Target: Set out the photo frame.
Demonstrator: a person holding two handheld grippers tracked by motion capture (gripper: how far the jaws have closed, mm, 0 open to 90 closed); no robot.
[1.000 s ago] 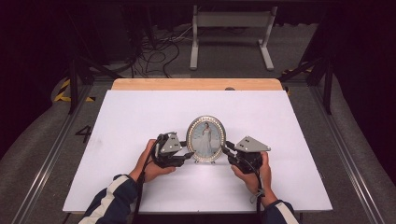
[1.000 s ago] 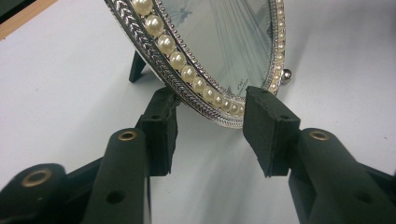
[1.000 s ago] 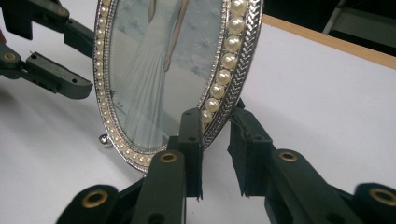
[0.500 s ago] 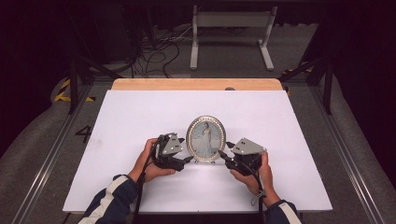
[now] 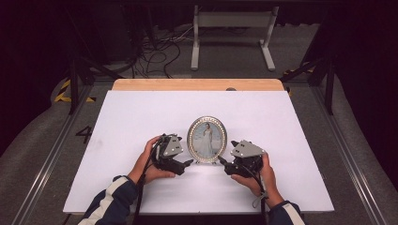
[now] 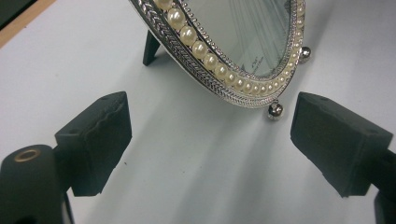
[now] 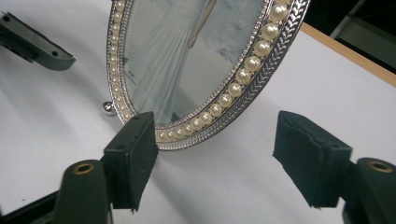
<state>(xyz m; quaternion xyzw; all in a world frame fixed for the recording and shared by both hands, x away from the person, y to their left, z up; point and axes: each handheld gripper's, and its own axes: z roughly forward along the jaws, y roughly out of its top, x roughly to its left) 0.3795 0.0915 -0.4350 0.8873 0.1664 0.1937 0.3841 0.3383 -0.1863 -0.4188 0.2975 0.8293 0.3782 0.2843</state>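
Note:
An oval silver picture frame with a pearl rim stands upright on the white board, propped on its back leg, and holds a photo of a figure in a pale dress. My left gripper sits at the frame's lower left and my right gripper at its lower right, both pointing inward. In the left gripper view the left gripper has its jaws wide apart, with the frame's bottom rim just beyond them, untouched. The right gripper is also open below the frame's rim. Both pairs of jaws have just been opening.
A wooden strip borders the board's far edge. Metal rails run along both sides of the table. Cables and a grey metal stand lie on the floor beyond. Bare white board stretches left, right and behind the frame.
The jaws of both grippers have spread apart beside the frame's lower edge. The hands and the frame have kept their places.

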